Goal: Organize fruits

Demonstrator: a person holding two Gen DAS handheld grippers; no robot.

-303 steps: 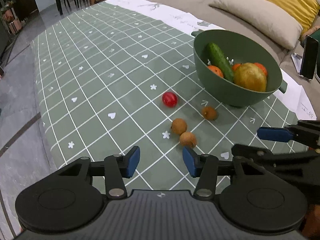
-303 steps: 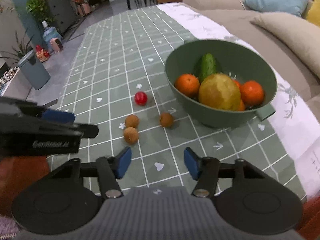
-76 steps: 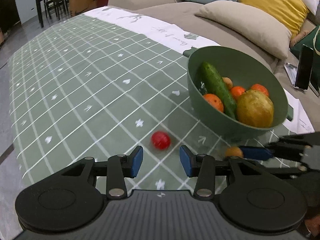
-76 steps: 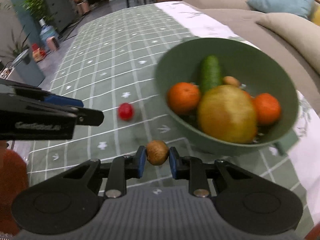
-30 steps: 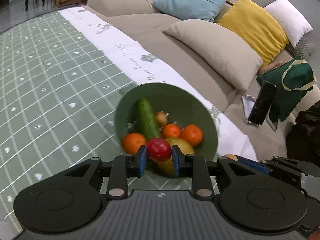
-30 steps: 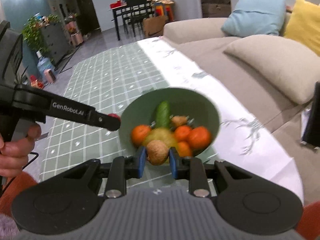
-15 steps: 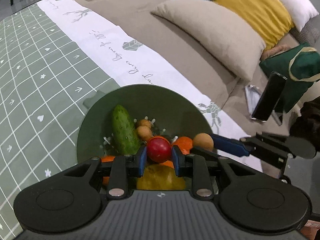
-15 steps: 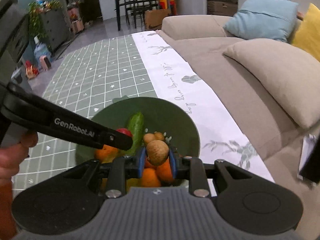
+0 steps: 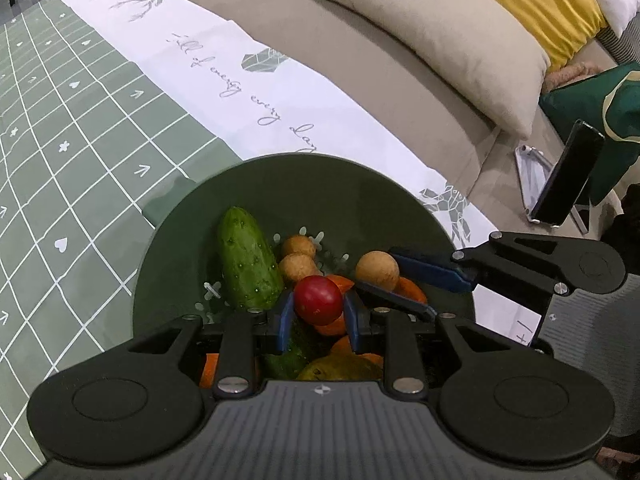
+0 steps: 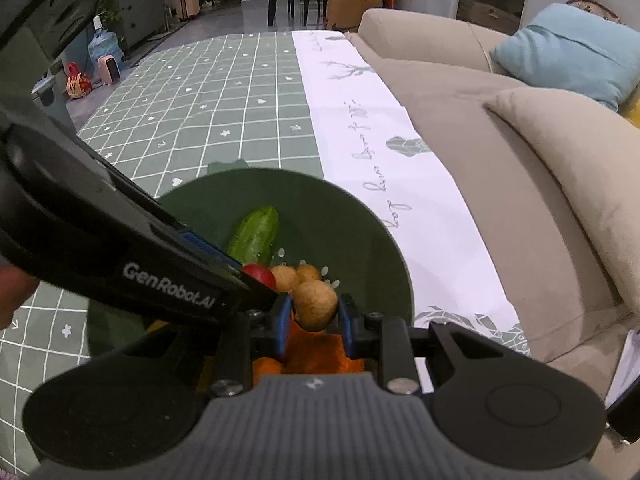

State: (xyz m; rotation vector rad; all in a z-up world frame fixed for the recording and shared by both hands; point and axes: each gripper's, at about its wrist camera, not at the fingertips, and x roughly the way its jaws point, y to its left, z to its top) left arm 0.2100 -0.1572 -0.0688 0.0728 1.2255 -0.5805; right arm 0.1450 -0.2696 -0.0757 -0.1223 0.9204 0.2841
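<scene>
Over the green bowl (image 9: 360, 200), both pairs of tongs are hanging with fruit in their grip. Left tongs (image 9: 318, 314) are pinching a small red fruit (image 9: 318, 300) squarely between the two blue pads, and the fruit is sitting right at the fingertips, above the oranges (image 9: 408, 288) piled in the bowl. Right tongs (image 10: 314, 314) are pinching a round brown fruit (image 10: 315, 305) in the same manner, held between the pads at their very ends. Seen from the left wrist, the right tongs (image 9: 384, 280) are reaching in from the right side, with the brown fruit (image 9: 377, 271) just beside the red one and slightly farther in. Seen from the right wrist, the left tongs are crossing in from the left, their red fruit (image 10: 259, 274) peeping out just beside the brown one.

Inside the bowl a cucumber (image 9: 248, 258) is leaning against the far-left wall, and two more brown fruits (image 9: 298, 256) are lying just beside it, touching each other. A yellowish pear-like fruit (image 9: 340, 370) is showing near the bottom edge, partly hidden by the left tongs.

Beneath it all, the bowl is resting on the bench, on a green checked cloth (image 9: 60, 140) with a white band (image 9: 240, 80) along the sofa side.
</scene>
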